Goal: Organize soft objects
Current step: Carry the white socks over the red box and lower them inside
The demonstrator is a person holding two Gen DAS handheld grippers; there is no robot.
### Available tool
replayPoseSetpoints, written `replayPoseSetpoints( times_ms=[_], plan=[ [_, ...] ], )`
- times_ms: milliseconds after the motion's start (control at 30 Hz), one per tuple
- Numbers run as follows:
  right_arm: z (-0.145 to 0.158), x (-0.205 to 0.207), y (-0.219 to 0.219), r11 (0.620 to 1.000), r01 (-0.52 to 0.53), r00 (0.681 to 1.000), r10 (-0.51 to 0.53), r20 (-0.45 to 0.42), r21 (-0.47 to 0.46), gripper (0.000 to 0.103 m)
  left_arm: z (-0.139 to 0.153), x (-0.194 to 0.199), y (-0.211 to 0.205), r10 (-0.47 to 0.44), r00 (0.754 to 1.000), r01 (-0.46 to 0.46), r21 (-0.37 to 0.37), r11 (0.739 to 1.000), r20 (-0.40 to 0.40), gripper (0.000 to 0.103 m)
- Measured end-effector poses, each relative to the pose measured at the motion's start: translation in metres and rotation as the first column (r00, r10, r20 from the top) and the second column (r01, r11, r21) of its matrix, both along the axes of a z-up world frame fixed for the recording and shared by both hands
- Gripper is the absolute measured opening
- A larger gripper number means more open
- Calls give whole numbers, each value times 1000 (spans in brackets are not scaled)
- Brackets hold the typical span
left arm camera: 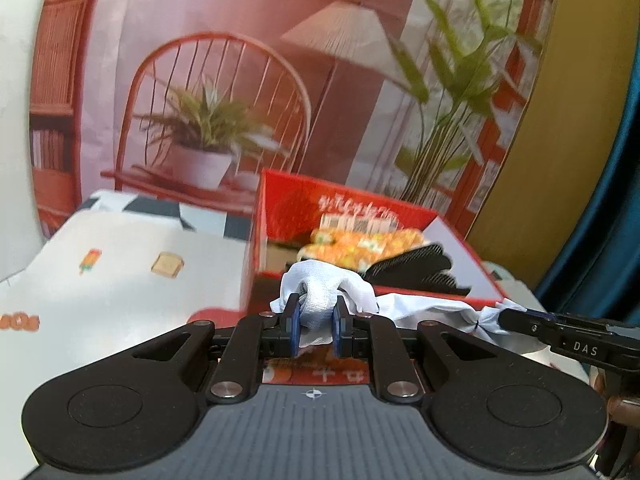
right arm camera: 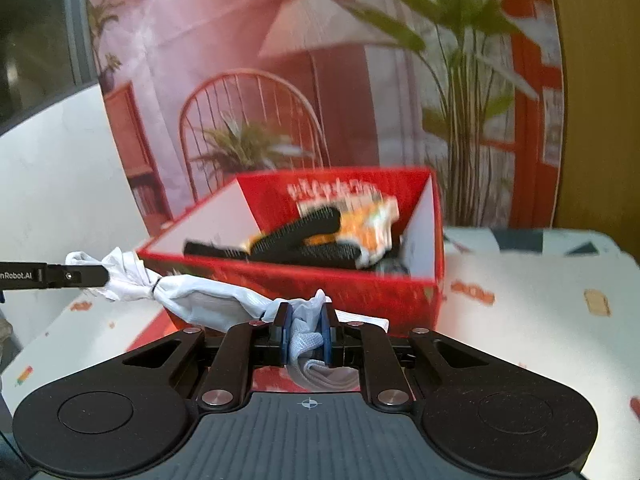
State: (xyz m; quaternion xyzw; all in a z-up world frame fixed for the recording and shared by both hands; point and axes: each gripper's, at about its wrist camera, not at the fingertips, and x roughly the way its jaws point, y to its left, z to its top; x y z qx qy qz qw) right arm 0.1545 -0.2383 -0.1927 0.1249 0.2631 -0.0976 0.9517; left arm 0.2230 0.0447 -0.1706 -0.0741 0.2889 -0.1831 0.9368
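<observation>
You are gripping one white cloth (left arm camera: 320, 300) with both tools at once. Your left gripper (left arm camera: 316, 328) is clamping down on one bunched end of it, the blue pads (left arm camera: 295, 330) pressing the fabric from both sides. Your right gripper (right arm camera: 306, 334) is doing the same at the other end, its jaws pinched tight on a crumpled fold. In the left wrist view that right gripper is reaching in from the right edge (left arm camera: 520, 318), biting the cloth's far end. In the right wrist view the left gripper is coming in from the left edge (right arm camera: 86, 275).

The cloth is hanging stretched between the two tools, sagging a little in the middle, and a thin dark band (right arm camera: 154, 286) is cinching it near the left tool. It is hanging just in front of the near wall of the red box (right arm camera: 360, 288).

The box is sitting open on a pale tablecloth (left arm camera: 120, 280) printed with small food pictures. Inside it, black ribbed pieces (right arm camera: 304, 248) are lying across an orange and white patterned item (right arm camera: 372, 216); motion blur is hiding their details. Behind the box, a printed backdrop (left arm camera: 240, 80) is showing a chair, a lamp and potted plants.
</observation>
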Motion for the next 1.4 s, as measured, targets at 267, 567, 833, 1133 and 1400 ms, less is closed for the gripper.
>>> replayPoseSetpoints(
  times_ms=[267, 567, 833, 1133, 1400],
  plan=[
    [38, 7, -1, 998, -12, 997, 17, 75, -54, 13, 25, 0, -11, -5, 998, 6, -15, 1000, 69, 16],
    [63, 31, -11, 995, -13, 992, 25, 120, -97, 13, 39, 20, -23, 4, 994, -1, -24, 1000, 108, 16],
    [68, 64, -30, 992, -8, 991, 24, 129, -129, 13, 37, 55, -31, 19, 994, -16, -25, 1000, 109, 16],
    [43, 110, -63, 993, 32, 995, -22, 93, -110, 13, 17, 108, -53, 11, 998, -12, 10, 1000, 56, 16],
    [2, 138, -84, 996, 66, 998, -67, -10, -52, 13, -18, 142, -74, -21, 997, 26, 79, 997, -75, 16]
  ],
)
